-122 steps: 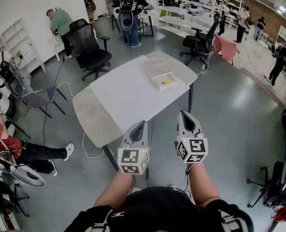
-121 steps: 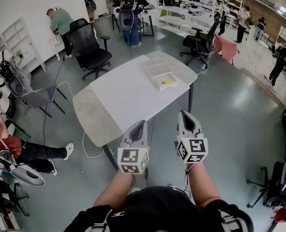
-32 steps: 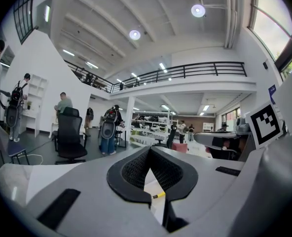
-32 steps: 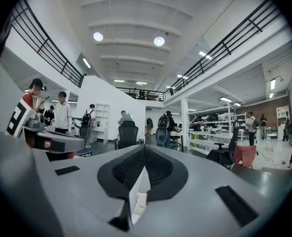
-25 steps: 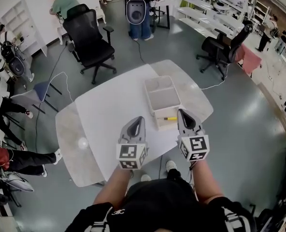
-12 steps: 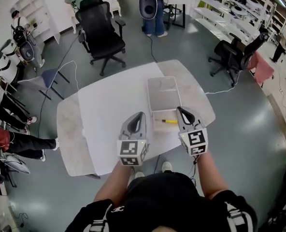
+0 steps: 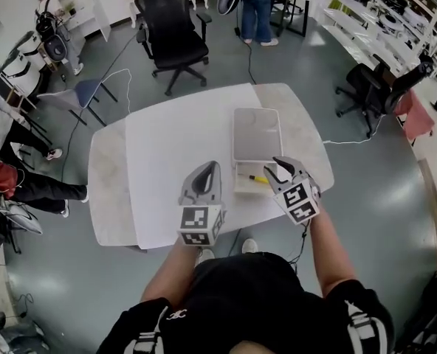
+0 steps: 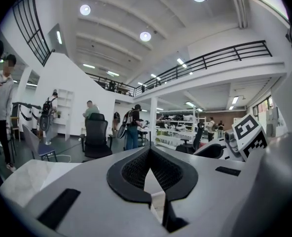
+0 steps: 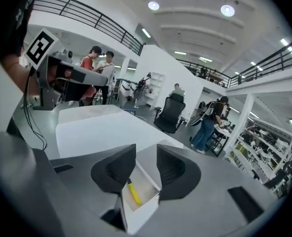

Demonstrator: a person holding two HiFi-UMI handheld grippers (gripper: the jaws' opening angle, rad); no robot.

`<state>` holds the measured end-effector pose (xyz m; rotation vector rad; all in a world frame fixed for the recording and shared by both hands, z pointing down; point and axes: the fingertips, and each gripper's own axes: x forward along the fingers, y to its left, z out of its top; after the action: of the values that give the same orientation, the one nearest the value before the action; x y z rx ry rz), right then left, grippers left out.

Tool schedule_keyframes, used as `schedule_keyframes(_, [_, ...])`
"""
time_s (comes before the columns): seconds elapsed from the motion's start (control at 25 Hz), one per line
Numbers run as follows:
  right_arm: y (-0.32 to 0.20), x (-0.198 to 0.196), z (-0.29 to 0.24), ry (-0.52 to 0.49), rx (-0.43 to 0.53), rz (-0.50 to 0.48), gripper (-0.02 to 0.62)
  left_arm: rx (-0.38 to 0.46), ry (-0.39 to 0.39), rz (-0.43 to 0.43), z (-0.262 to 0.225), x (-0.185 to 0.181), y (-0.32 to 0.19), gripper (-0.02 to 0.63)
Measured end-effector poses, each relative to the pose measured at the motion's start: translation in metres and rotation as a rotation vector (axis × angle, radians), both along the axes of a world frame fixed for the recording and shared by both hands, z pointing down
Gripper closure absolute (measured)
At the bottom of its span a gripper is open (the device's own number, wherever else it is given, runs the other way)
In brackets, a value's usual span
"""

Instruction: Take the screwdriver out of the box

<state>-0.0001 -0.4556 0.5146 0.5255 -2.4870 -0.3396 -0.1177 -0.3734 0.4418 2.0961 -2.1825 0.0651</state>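
Over the box (image 7: 235, 135), the right tool (image 7: 274, 169) is being opened, nothing between its jaws yet; the yellow screwdriver (image 7: 258, 179) is lying inside, just ahead. A grasp is likely being prepared. The left tool (image 7: 208, 167) is being held shut, empty.

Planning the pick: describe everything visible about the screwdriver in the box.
The screwdriver is small, with a yellow, plastic-looking handle and a short dark end. It lies flat on the pale floor of the near open compartment of the white box, with nothing else beside it. Only the box floor touches it. The right hand-held gripper hovers just above, its jaws opening with nothing between them.
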Motion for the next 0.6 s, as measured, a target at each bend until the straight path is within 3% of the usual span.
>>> schedule_keyframes(0.32, [0.000, -0.005, 0.058, 0.221, -0.072, -0.173, 0.488, -0.021, 0.003, -0.099, 0.007, -0.011, 0.011, 0.592])
schedule_keyframes(0.6, [0.000, -0.015, 0.115, 0.380, -0.144, -0.263, 0.483, -0.051, 0.008, -0.171, 0.016, -0.028, 0.027, 0.592])
